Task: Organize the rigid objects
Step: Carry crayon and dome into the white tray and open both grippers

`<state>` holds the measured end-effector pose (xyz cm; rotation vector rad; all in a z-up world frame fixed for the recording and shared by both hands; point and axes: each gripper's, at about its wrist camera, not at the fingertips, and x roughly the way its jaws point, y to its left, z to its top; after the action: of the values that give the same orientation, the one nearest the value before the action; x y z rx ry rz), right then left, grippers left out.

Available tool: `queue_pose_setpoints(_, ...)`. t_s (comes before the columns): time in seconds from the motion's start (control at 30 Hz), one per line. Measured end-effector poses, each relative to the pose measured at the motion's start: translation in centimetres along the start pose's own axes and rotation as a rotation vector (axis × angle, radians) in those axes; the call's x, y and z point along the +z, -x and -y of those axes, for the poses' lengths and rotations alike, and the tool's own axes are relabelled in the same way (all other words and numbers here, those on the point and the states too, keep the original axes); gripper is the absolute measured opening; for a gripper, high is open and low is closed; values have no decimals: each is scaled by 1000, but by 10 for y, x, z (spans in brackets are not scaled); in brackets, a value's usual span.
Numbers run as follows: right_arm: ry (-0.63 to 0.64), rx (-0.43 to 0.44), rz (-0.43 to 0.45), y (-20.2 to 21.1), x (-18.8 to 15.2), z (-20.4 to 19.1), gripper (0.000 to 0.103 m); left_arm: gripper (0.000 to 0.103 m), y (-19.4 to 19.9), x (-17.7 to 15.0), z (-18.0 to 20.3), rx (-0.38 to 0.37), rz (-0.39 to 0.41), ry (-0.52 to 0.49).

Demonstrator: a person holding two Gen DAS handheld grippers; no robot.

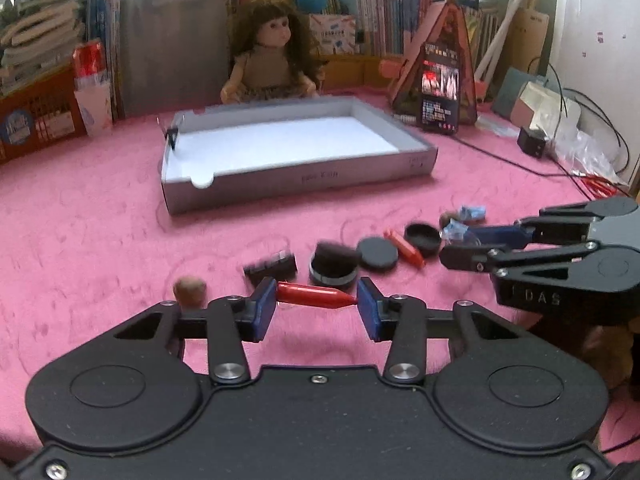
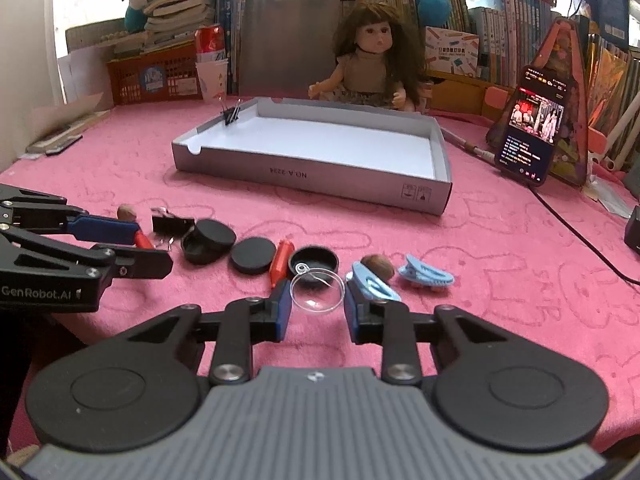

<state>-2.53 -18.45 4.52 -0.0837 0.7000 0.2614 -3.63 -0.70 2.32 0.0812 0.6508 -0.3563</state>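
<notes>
My left gripper (image 1: 316,302) is shut on a red crayon (image 1: 316,293), which lies crosswise between the blue pads just above the pink cloth. My right gripper (image 2: 317,306) is shut on a clear round lid (image 2: 318,290), with its pads pressing both edges. A row of small items lies between them: a black binder clip (image 2: 172,224), a black round tin (image 2: 208,240), a black disc (image 2: 254,255), a second red crayon (image 2: 281,266), a black cap (image 2: 314,262), a walnut (image 2: 378,266) and blue hair clips (image 2: 426,278). Beyond them stands an open grey box (image 2: 312,178).
Another walnut (image 1: 190,290) sits left of my left gripper. A binder clip (image 2: 231,114) grips the box's far left corner. A doll (image 2: 370,60) sits behind the box, and a phone (image 2: 532,124) leans at the right with a cable (image 2: 580,236) running off it. Books and an orange basket (image 2: 154,76) line the back.
</notes>
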Motion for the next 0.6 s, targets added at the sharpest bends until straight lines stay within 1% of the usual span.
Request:
queue_pose_setpoints(0.17, -14, -19, 15, -5, 14, 5, 33, 42, -11, 24, -7, 55, 25, 26)
queue_pose_setpoints(0.3, -64, -24, 20, -14, 35, 17, 33, 42, -25, 49, -19, 79, 27, 57)
queue_pose_setpoints(0.4, -95, -24, 19, -23, 51, 27, 33, 42, -35, 68, -26, 79, 33, 77)
queue_pose_setpoints(0.5, -92, -34, 24, -33, 66, 32, 33, 42, -47, 84, -32, 84, 25, 93)
queue_pose_setpoints(0.6, -79, -37, 16, -46, 81, 38, 33, 42, -66, 104, -42, 71, -13, 130)
